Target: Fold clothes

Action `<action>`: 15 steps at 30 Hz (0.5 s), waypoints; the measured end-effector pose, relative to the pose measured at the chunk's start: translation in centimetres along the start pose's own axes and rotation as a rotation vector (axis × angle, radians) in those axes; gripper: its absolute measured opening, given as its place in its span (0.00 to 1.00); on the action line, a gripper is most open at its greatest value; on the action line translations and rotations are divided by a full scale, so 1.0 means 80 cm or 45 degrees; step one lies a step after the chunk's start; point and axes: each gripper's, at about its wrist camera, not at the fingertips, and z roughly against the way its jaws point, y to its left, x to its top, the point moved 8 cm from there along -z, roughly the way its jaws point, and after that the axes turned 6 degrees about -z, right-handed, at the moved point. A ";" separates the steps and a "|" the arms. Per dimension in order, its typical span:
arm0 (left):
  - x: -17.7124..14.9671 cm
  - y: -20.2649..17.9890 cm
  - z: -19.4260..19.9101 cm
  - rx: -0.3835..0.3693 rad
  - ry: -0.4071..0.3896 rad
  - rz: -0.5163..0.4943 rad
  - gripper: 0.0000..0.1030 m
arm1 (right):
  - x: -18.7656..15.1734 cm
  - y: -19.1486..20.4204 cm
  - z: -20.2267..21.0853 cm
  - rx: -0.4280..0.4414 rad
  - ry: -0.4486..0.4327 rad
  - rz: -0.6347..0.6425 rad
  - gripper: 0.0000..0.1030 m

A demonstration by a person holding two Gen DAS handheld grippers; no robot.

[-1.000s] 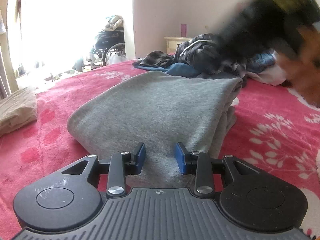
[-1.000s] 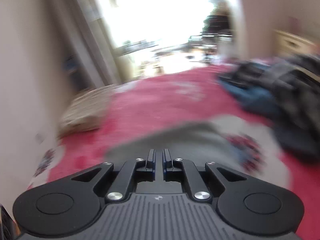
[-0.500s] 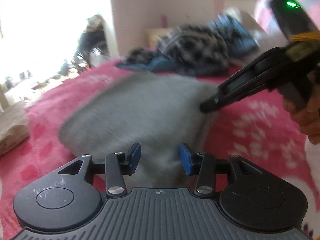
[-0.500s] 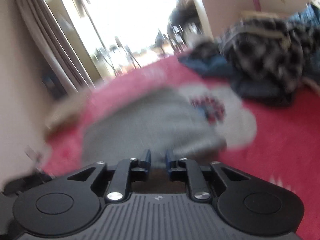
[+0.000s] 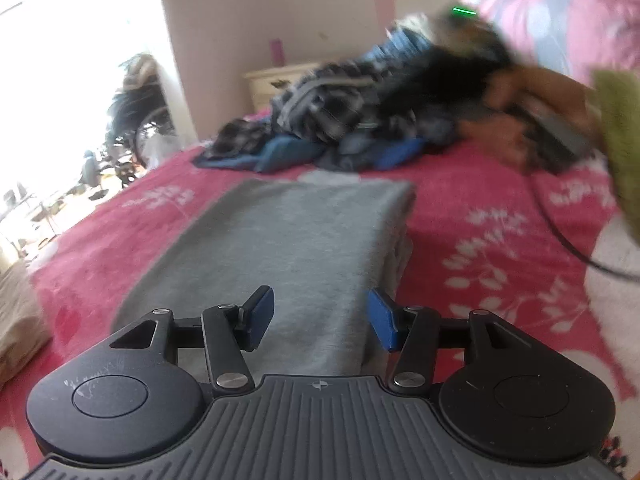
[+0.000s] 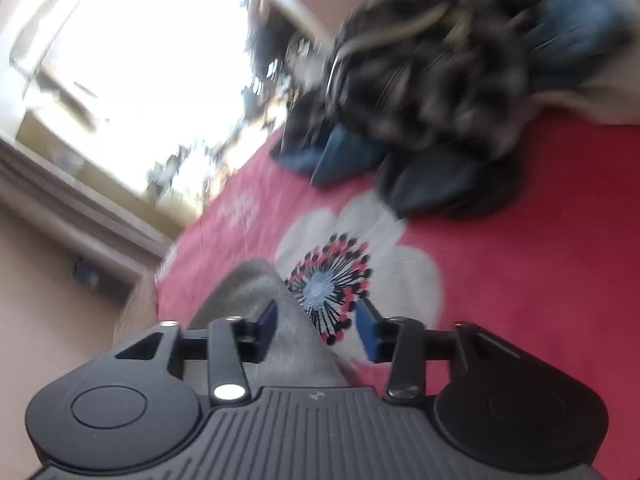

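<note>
A folded grey garment (image 5: 304,248) lies lengthwise on the red flowered bedspread (image 5: 500,208). My left gripper (image 5: 320,316) hovers over its near end. Its blue pads are apart and its jaws are opening, with the cloth below them and not pinched. In the right wrist view my right gripper (image 6: 316,328) is tilted over a corner of the grey garment (image 6: 256,292), beside a white flower print (image 6: 360,248). Its jaws are opening too, with no cloth clamped between them. The person's hand (image 5: 516,128) shows as a blur at the upper right of the left wrist view.
A heap of dark checked and blue clothes (image 5: 340,120) lies at the far side of the bed, also seen from the right wrist (image 6: 432,80). A beige folded cloth (image 5: 16,320) sits at the left edge. A black cable (image 5: 560,236) crosses the bedspread on the right. A pale nightstand (image 5: 272,84) stands behind.
Both grippers' jaws have widened, the right from nearly shut. The right gripper left the garment's right edge, swung toward the far corner and rolled. The left gripper rose slightly.
</note>
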 end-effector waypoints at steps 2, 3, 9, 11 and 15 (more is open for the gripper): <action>-0.008 -0.009 -0.017 -0.008 0.047 -0.004 0.51 | 0.003 0.009 -0.038 0.052 0.107 0.003 0.52; -0.013 -0.013 -0.023 -0.015 0.067 -0.002 0.51 | 0.004 0.013 -0.057 0.079 0.159 0.003 0.52; -0.025 -0.024 -0.033 0.033 0.088 -0.020 0.53 | -0.002 0.043 -0.135 0.172 0.392 0.072 0.38; -0.027 -0.025 -0.035 0.056 0.088 -0.010 0.53 | -0.006 0.059 -0.140 0.187 0.387 0.143 0.22; -0.028 -0.029 -0.033 0.127 0.096 -0.029 0.53 | -0.005 0.108 -0.115 0.385 0.320 0.254 0.12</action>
